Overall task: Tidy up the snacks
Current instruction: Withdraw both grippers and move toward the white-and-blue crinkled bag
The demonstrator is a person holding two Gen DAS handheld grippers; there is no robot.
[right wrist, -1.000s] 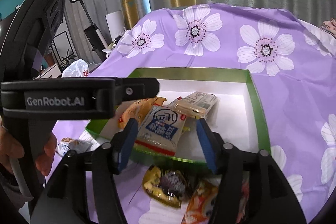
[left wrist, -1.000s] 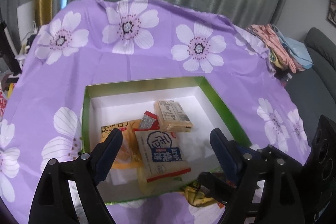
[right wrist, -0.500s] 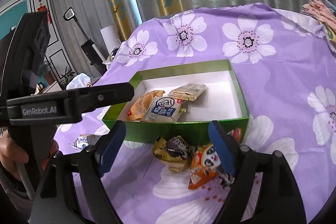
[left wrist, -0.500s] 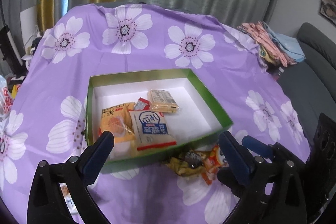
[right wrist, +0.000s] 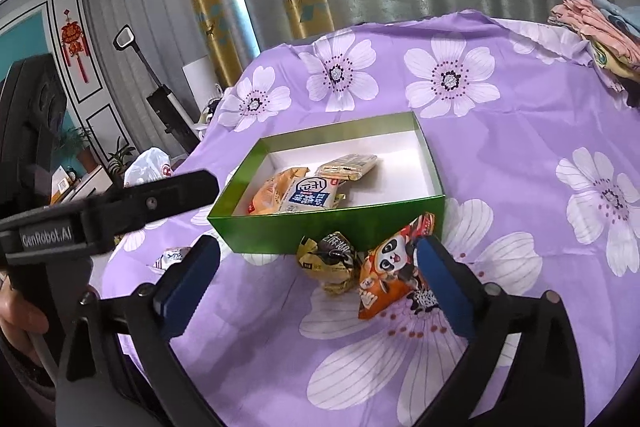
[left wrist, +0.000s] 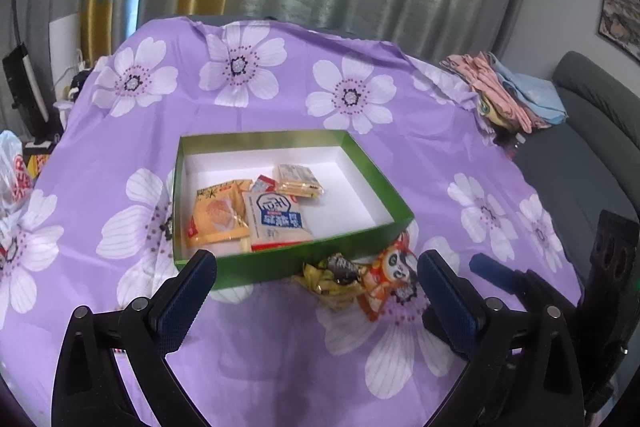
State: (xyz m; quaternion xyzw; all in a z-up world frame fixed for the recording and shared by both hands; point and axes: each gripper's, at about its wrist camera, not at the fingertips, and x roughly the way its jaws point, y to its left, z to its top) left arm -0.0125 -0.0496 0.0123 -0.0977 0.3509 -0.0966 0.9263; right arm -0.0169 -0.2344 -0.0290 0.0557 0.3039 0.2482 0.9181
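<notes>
A green box [left wrist: 280, 269] with a white inside sits on the purple flowered cloth. In it lie a white-and-blue packet [left wrist: 276, 223], an orange packet [left wrist: 216, 215] and a cracker packet [left wrist: 298, 181]. Against the box's near wall lie a yellow-black wrapped snack [right wrist: 328, 259] and an orange panda packet [right wrist: 390, 275]. A small white packet [right wrist: 172, 257] lies further left. My left gripper [left wrist: 316, 261] is open and empty, short of the box. My right gripper [right wrist: 317, 247] hovers before the two loose snacks, jaws opening, nothing between them.
A pile of folded clothes [left wrist: 504, 95] lies at the table's far right edge, with a grey sofa [left wrist: 592, 131] beyond it. A white plastic bag [left wrist: 12, 175] sits off the left edge. A person's hand [right wrist: 16, 311] holds the left gripper's handle. Curtains hang behind.
Both grippers have drawn back from over the box toward the near edge and their jaws have widened. The loose snacks in front of the box have come into full view.
</notes>
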